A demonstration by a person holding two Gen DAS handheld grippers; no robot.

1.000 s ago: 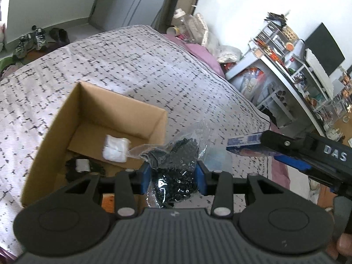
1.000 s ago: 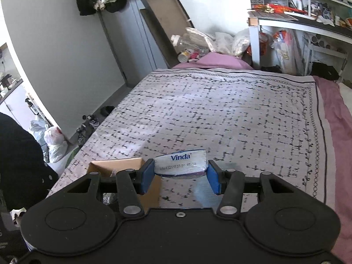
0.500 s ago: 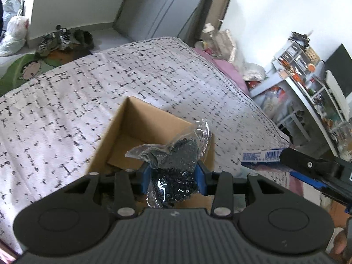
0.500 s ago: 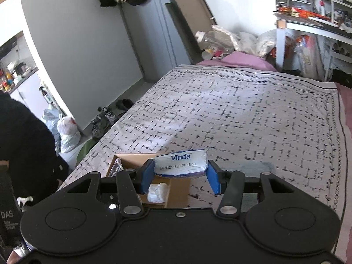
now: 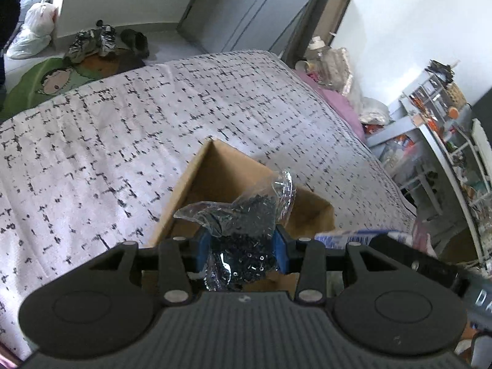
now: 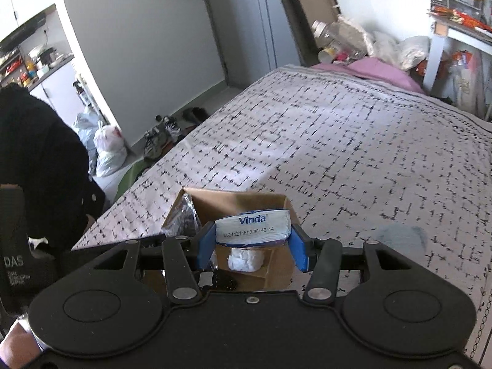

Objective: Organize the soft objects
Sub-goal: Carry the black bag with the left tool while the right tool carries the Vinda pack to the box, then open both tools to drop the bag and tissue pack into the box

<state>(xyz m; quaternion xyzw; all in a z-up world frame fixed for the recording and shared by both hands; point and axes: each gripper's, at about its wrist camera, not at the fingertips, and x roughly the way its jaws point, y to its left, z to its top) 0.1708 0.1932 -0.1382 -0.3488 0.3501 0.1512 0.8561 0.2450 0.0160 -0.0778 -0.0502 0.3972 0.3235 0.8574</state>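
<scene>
My left gripper [image 5: 243,252] is shut on a clear plastic bag of small black pieces [image 5: 243,230], held over the near edge of an open cardboard box [image 5: 221,169] on the bed. My right gripper [image 6: 252,246] is shut on a white and blue Vinda tissue pack [image 6: 252,227] above the same box [image 6: 243,200]. Inside the box lie a crumpled white wad [image 6: 246,258] and a dark item [image 6: 224,281]. The bag [image 6: 184,215] shows at the box's left wall in the right wrist view. The tissue pack [image 5: 359,235] pokes in at the right of the left wrist view.
The bed has a white cover with black dashes [image 5: 123,129] and a pink sheet [image 6: 381,70] at its far side. Shoes [image 5: 101,38] and plastic bags [image 6: 107,147] lie on the floor to the left. Cluttered shelves [image 5: 442,113] stand on the right. A person in black [image 6: 37,153] is at the left.
Both grippers have swung leftward over the box, each still gripping its load. The box has shifted from the left of both views toward the centre, under the fingers.
</scene>
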